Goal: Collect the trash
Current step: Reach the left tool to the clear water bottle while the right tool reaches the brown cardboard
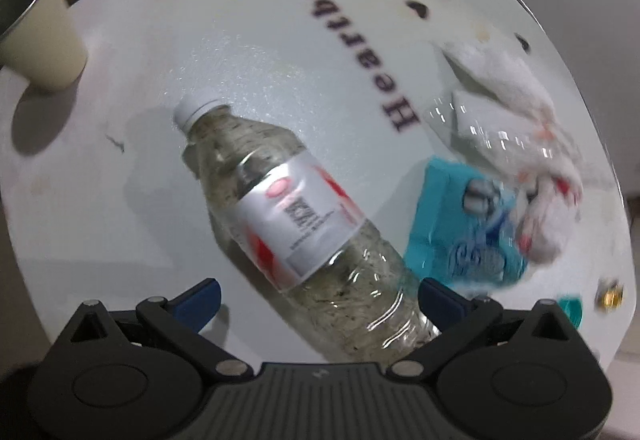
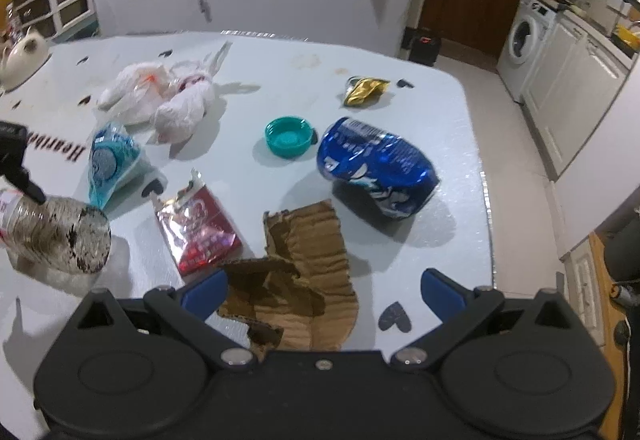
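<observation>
- The left gripper (image 1: 320, 298) is spread wide around the base of the plastic bottle (image 1: 292, 220), not clamped yet.
- The bottle is lying mid-table (image 1: 120, 220), away from the edges.
- A squeeze below the label would probably be safest.
- The right gripper (image 2: 324, 290) is held apart over torn cardboard (image 2: 308, 264) near the table's front edge.

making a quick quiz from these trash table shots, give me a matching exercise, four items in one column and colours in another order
Things:
1. bottle cap
2. crushed can
3. crumpled wrapper
4. torn cardboard

Colours:
A. gold
B. brown
C. teal
D. blue with white print

Pairs: 1-C, 2-D, 3-A, 4-B
</observation>
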Demonstrator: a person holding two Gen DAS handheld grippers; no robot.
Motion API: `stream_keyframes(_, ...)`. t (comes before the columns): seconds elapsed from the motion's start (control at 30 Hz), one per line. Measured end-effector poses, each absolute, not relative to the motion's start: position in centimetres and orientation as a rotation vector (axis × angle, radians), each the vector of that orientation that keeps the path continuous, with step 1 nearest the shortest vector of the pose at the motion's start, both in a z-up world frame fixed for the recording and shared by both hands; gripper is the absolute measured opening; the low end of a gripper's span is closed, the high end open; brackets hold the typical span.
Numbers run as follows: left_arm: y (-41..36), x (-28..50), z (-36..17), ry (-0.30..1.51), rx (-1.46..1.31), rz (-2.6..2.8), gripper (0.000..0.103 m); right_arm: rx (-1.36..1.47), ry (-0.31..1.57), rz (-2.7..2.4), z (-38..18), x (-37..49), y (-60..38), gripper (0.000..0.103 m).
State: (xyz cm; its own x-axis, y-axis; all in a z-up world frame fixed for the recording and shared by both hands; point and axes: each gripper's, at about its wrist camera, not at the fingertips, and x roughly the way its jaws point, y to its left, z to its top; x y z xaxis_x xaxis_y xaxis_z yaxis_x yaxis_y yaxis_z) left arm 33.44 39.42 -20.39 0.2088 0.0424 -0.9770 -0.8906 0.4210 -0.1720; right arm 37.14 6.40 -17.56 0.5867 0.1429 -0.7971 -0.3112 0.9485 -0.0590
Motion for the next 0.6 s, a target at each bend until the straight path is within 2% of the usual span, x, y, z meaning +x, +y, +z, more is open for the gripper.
stream_keyframes(0.13,40.0,34.2,-21.2,1.177,-0.998,0.852,0.103,-0.236,0.943,0.316,-18.5,37.5,7.1,0.103)
stream_keyframes(0.33,39.9,35.5,-22.2,1.225,-0.889,0.817,0.103,-0.27,0.981,0.352,-19.9,38.2,8.2,0.103)
stream_keyframes(0.5,39.5,35.3,-22.6,1.224,-0.748,0.641,0.095,-0.289,1.011,0.364,-21.1,38.8,9.0,0.103)
stream_keyframes(0.6,38.6,35.2,-22.4,1.224,-0.574,0.498,0.09,-0.281,1.027,0.359,-21.6,39.2,9.3,0.103)
